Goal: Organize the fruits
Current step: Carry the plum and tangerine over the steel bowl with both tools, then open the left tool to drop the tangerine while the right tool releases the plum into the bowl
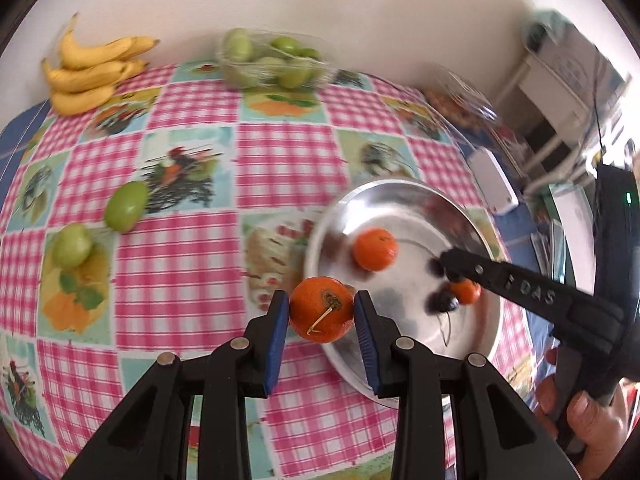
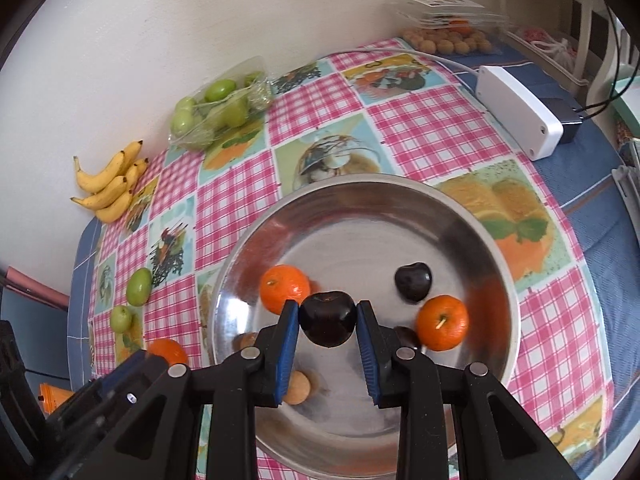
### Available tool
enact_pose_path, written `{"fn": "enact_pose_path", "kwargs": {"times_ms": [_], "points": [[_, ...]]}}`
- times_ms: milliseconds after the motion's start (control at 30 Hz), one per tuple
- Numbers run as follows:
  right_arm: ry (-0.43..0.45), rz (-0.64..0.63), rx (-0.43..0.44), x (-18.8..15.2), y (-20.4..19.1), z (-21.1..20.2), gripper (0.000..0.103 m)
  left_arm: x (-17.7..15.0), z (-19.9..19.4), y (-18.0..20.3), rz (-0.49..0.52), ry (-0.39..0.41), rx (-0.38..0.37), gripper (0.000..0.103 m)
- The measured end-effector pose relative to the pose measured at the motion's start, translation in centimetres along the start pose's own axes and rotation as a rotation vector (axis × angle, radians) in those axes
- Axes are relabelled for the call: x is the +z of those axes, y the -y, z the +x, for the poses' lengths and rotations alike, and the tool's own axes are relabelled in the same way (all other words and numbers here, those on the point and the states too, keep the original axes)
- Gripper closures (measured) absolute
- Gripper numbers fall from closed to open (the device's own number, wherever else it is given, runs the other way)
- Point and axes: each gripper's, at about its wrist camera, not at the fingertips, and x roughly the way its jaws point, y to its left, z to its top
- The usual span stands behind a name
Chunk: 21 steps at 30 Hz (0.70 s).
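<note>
Orange, firm tangerine point(image 1: 321, 309) sits pinched across its middle in the left gripper point(image 1: 321, 312) beside the steel bowl point(image 1: 320, 240), while the right gripper point(image 2: 328, 320) squeezes a soft, bruisable plum point(image 2: 328, 318).

Black plastic fingers point(image 1: 362, 334) with blue ribbed pads, silver round screws, bare-skinned hand point(image 1: 588, 420) on black handle

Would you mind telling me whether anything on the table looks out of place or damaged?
Two green fruits lie loose on the tablecloth, apart from the clear pack of green fruit by the wall. The orange in the left gripper has a dark blemish.
</note>
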Motion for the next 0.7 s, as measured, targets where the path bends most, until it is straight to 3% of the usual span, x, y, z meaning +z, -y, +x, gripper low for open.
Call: {"fn": "enact_pose_path", "kwargs": {"times_ms": [200, 700], "points": [[-0.009, 0.017, 0.001, 0.0, 0.7, 0.1, 0.072, -0.8, 1.4, 3.2, 0.103, -0.03, 0.009, 0.068], [-0.091, -0.011, -0.013, -0.9, 0.3, 2.7, 0.072, -0.6, 2.5, 2.7, 0.098, -0.049, 0.028, 0.071]]}}
